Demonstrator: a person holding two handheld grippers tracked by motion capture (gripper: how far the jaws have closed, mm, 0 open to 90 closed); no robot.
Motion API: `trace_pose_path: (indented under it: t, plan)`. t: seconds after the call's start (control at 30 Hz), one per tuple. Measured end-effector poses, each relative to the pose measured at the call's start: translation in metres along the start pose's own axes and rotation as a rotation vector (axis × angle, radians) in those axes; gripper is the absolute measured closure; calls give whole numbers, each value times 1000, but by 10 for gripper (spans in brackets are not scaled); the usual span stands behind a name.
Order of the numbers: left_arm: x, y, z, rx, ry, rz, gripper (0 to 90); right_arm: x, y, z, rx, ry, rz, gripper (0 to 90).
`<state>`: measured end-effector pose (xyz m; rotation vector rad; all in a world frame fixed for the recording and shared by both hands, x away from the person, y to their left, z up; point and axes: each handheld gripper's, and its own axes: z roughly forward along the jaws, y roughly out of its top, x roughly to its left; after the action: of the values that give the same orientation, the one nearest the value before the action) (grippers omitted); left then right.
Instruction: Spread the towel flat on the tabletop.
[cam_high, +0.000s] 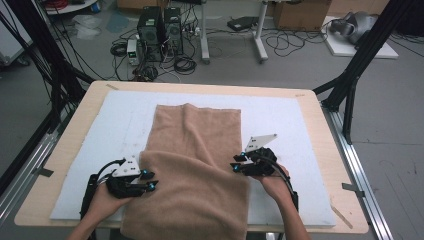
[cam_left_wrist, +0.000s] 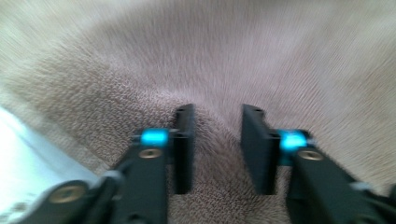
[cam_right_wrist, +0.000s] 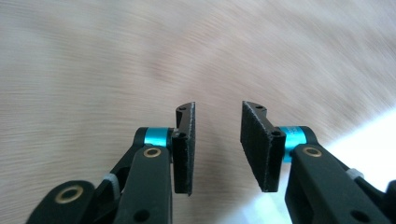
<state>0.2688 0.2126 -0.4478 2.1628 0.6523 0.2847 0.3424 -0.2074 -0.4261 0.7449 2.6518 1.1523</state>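
Note:
A tan towel (cam_high: 195, 165) lies lengthwise on the white mat (cam_high: 280, 120), its near part folded over and hanging past the table's front edge. My left gripper (cam_high: 152, 180) sits at the towel's left edge near the front, and my right gripper (cam_high: 234, 162) sits at its right edge. In the left gripper view, the left gripper (cam_left_wrist: 217, 112) stands open with a raised ridge of the towel (cam_left_wrist: 233, 56) lying between its jaws. In the right gripper view, the right gripper (cam_right_wrist: 217, 109) is open just over the towel (cam_right_wrist: 140, 60) with nothing between its jaws.
The mat covers most of a wooden table (cam_high: 322, 135). Black frame legs (cam_high: 350, 85) stand at the table's right and left sides. Computer towers (cam_high: 160, 32), cables and a cardboard box (cam_high: 300, 12) sit on the floor beyond.

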Motion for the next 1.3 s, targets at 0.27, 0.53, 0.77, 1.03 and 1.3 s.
trace_pose_path:
  t: [0.27, 0.53, 0.77, 1.03, 1.3]
  plan:
    - [-17, -13, -24, 20, -83, 35, 858, -21, -2, 15, 35, -58, 37, 843]
    - [-6, 1, -33, -101, -44, -1, 566, -15, 3, 2, 3, -72, 37, 703]
    - [22, 15, -1, -59, 118, -111, 600, -8, -14, 1, 34, -19, 39, 633]
    - [39, 16, 16, 10, 243, -103, 839, -19, -19, -2, 9, -74, 65, 735]
    - [9, 10, -15, -93, 135, -48, 613, 35, -22, -17, -62, 102, -54, 613]
